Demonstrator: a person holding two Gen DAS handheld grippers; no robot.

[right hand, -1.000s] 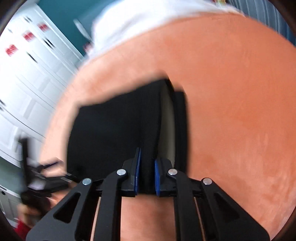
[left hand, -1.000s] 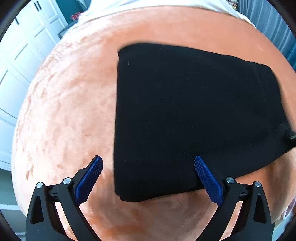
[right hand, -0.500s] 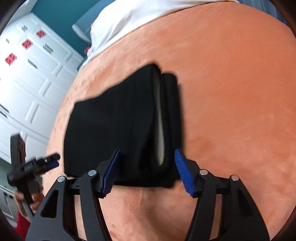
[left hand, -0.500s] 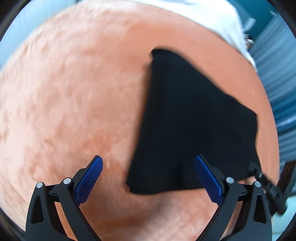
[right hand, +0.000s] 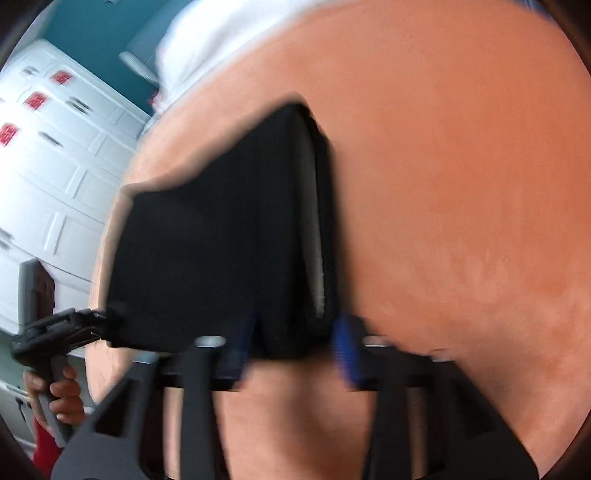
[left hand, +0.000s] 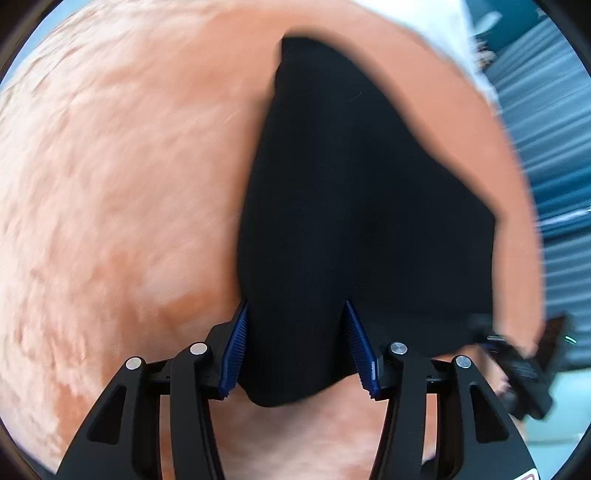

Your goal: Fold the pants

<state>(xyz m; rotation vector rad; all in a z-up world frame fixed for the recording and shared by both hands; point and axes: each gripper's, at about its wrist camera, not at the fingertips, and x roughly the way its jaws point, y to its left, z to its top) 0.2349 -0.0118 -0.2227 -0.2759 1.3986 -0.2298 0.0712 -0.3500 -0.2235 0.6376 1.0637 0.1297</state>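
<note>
Both grippers have closed in on the pants (left hand: 354,206) since a second ago: back then my left gripper (left hand: 295,350) stood wide open short of the near edge, and my right one was clamped on the waistband end; half a second ago it had let go and spread wide. Now I have the left jaws closing, and the near corner of the folded black cloth sits between the blue pads (left hand: 233,354), bunching into a crease against them, so I read that as a grip forming on the pants. On my right gripper (right hand: 291,347) the jaws are closing too, with the thick folded end of the pants between them; that view is smeared, and I see a gap between the right-hand pad and the cloth, so I call it not yet gripping.

The pants lie folded into a compact dark block on the orange blanket (left hand: 110,184), which spreads out on every side of them. At the pants' right end a pale lining strip (right hand: 314,236) shows between the layers. Beyond the pants' far edge a white sheet (right hand: 221,33) begins. Off the pants' left end, in the right wrist view, a hand (right hand: 62,398) holds the left gripper's handle, with white panelled cabinet doors (right hand: 59,155) behind.
</note>
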